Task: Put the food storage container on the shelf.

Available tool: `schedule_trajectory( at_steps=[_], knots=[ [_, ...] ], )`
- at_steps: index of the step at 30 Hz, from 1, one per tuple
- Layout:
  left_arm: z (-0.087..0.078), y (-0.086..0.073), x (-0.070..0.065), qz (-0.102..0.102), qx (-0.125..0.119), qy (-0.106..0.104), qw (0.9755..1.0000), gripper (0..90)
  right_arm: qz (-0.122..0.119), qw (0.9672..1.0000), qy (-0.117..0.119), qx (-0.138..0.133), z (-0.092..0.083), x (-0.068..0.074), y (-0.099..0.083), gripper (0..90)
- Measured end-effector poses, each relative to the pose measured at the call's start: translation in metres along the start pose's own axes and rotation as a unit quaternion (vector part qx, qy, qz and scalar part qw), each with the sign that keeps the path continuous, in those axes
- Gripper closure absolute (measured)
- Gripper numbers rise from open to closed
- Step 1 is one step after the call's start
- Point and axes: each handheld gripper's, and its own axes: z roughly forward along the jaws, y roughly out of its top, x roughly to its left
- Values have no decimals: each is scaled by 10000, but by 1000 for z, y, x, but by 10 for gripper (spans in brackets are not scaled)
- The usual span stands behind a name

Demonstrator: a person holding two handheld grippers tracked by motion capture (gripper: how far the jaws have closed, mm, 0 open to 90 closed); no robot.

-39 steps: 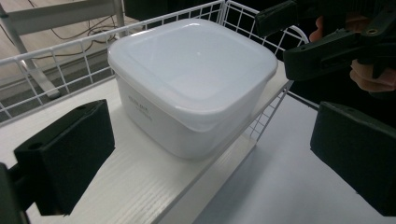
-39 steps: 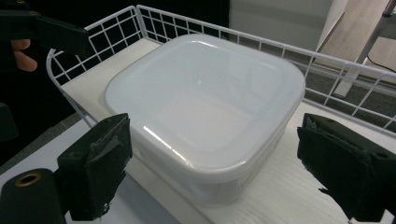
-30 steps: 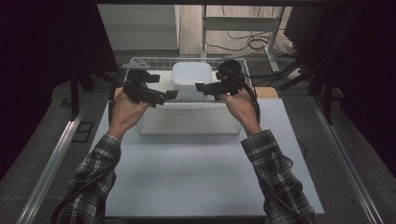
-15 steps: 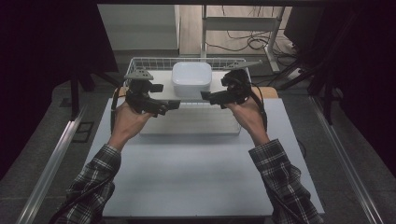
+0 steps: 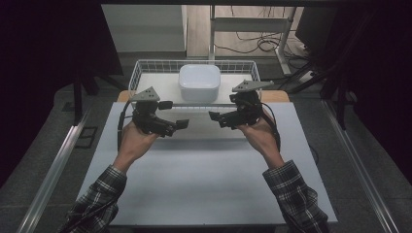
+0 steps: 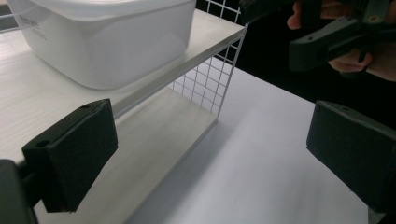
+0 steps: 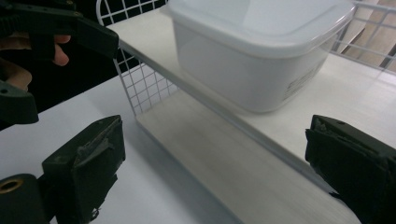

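Observation:
A white lidded plastic container (image 5: 199, 82) sits on the top board of a white wire rack (image 5: 141, 68) at the back of the table. My left gripper (image 5: 174, 114) hovers in front of the rack's left half, open and holding nothing. My right gripper (image 5: 221, 114) hovers opposite it on the right, also open and empty. The two point toward each other. In the left gripper view the container (image 6: 102, 42) rests on the upper board, left of the open gripper (image 6: 210, 158). In the right gripper view the container (image 7: 257, 51) lies ahead of the open gripper (image 7: 219, 163).
The rack has a lower board (image 6: 154, 149) under the top one and a mesh end wall (image 6: 205, 84). A white tabletop (image 5: 204, 179) stretches toward the person. Metal rails (image 5: 53, 165) run along both sides, and cables (image 5: 252, 46) lie on the floor beyond.
Both grippers have drawn back from the container toward the person's side and now hang lower in front of the rack. The container has not moved.

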Motion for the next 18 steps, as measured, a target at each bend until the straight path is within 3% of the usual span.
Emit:
schedule_trajectory(
  at_steps=[5,12,15,18],
  knots=[
    [0,-12,-5,-36,-102,-96,9999,14,-75,10000,50,36,2,7,-12,47],
    [3,-26,-9,-242,-122,-281,9992,10,-77,9998,137,73,6,14,-30,47],
    [4,-33,-11,-309,-23,-332,9990,13,-83,9998,191,58,7,17,-37,47],
    [7,-42,-15,-225,99,-247,9994,17,-104,9997,214,45,8,21,-45,47]
  ],
)
